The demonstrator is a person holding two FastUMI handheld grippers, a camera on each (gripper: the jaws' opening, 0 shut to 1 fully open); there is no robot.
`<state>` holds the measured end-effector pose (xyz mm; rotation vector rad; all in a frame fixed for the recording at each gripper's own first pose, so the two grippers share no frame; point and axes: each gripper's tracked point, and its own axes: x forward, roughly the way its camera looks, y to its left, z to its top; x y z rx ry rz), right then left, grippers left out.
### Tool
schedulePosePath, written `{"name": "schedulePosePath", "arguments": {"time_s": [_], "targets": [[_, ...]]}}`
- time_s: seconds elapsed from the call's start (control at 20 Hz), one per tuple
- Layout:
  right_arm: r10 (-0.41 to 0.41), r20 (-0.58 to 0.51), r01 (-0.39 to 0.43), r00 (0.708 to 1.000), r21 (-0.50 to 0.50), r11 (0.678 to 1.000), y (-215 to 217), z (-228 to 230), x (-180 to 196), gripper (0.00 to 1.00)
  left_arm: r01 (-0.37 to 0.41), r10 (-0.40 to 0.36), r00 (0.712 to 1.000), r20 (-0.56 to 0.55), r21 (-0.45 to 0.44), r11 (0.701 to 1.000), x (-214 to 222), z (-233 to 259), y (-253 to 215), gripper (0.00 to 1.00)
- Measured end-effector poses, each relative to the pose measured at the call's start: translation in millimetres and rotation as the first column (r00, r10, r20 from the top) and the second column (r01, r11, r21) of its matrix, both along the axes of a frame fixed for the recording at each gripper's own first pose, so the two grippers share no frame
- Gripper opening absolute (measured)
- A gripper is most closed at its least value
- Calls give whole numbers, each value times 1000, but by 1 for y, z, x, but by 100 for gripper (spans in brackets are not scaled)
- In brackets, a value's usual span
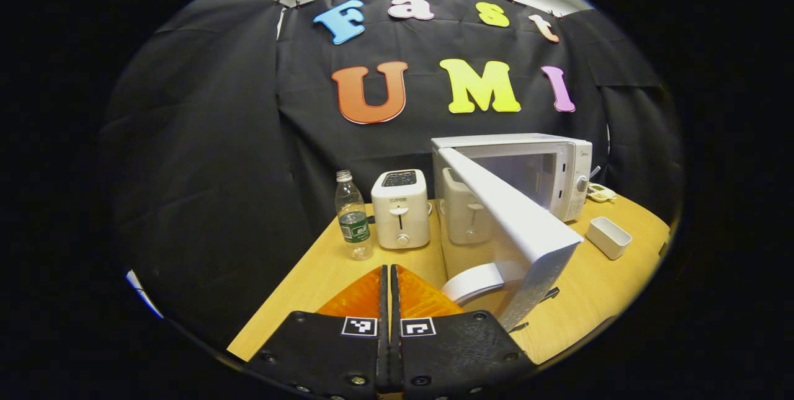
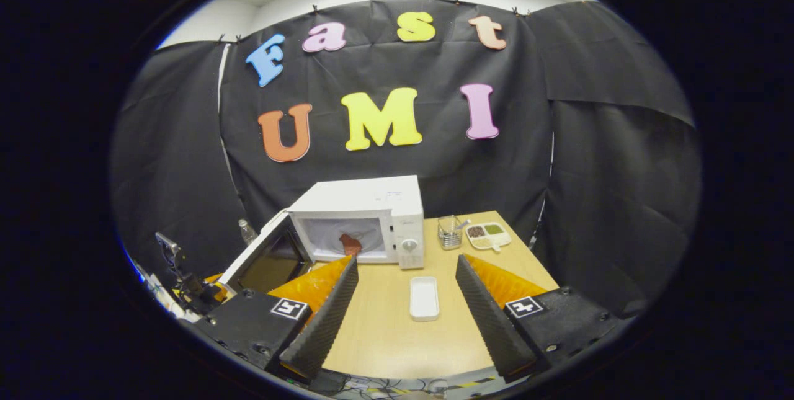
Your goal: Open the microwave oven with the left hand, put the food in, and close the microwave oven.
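A: What's on your bench (image 2: 391,332), biggest first?

B: The microwave oven (image 2: 366,217) stands at the back, its door (image 1: 515,220) swung wide open. The food (image 2: 351,244), a reddish-brown piece, lies inside its chamber.

A: And smaller things?

B: A toaster (image 1: 401,208) and a water bottle (image 1: 353,214) stand left of the door; a white tray (image 2: 424,297) lies in front of the oven.

A: Your jaws?

B: Your left gripper (image 1: 389,282) has them pressed together on nothing; your right gripper (image 2: 406,291) holds them spread wide, empty.

Microwave door (image 1: 515,226) ajar beside closed gripper (image 1: 389,276)
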<state>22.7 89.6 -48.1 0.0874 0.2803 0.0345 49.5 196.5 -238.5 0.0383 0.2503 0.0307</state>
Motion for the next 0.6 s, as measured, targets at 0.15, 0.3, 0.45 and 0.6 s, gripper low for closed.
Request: {"name": "schedulePosePath", "arguments": {"time_s": [0.15, 0.3, 0.45, 0.6], "targets": [[4, -7, -4, 1000, 6, 1000, -11, -3, 5, 91, 51, -51, 999, 0, -13, 999, 6, 3, -39, 0], [21, -9, -21, 1000, 9, 1000, -19, -2, 16, 91, 105, -105, 994, 10, -7, 994, 15, 8, -78, 0], [46, -10, -46, 999, 16, 999, -29, -2, 27, 100, 142, -142, 990, 9, -16, 990, 25, 11, -116, 0], [77, -24, -77, 997, 10, 997, -41, -4, 39, 100, 162, -161, 987, 16, -29, 986, 37, 16, -154, 10]]}}
